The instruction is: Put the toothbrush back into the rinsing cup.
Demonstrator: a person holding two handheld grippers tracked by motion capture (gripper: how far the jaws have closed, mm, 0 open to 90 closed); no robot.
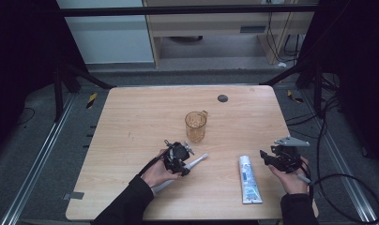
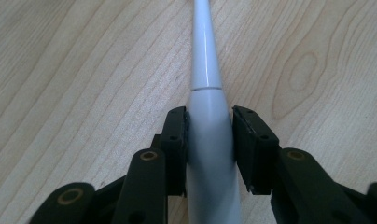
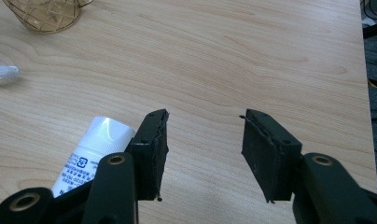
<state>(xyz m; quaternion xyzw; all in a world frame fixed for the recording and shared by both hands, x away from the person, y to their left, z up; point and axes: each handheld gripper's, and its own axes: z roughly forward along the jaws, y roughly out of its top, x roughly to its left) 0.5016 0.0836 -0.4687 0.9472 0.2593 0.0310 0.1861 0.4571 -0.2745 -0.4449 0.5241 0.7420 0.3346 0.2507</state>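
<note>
A white electric toothbrush (image 1: pixel 198 161) lies flat on the wooden table (image 1: pixel 140 117), its head pointing right toward a toothpaste tube (image 1: pixel 249 180). My left gripper (image 1: pixel 178 158) is down over its handle. In the left gripper view both pads touch the sides of the thick white handle (image 2: pixel 207 70), so my left gripper (image 2: pixel 210 114) is shut on it. My right gripper (image 1: pixel 267 159) hovers just right of the tube. Its jaws stand open and empty (image 3: pixel 205 116) over bare wood, with the tube's white cap (image 3: pixel 107 133) to their left.
An amber plastic cup (image 1: pixel 196 125) stands upright behind the toothbrush, and its base appears in the right gripper view (image 3: pixel 44 16). A small dark disc (image 1: pixel 222 98) sits near the table's far edge. Cables trail on the floor at the right.
</note>
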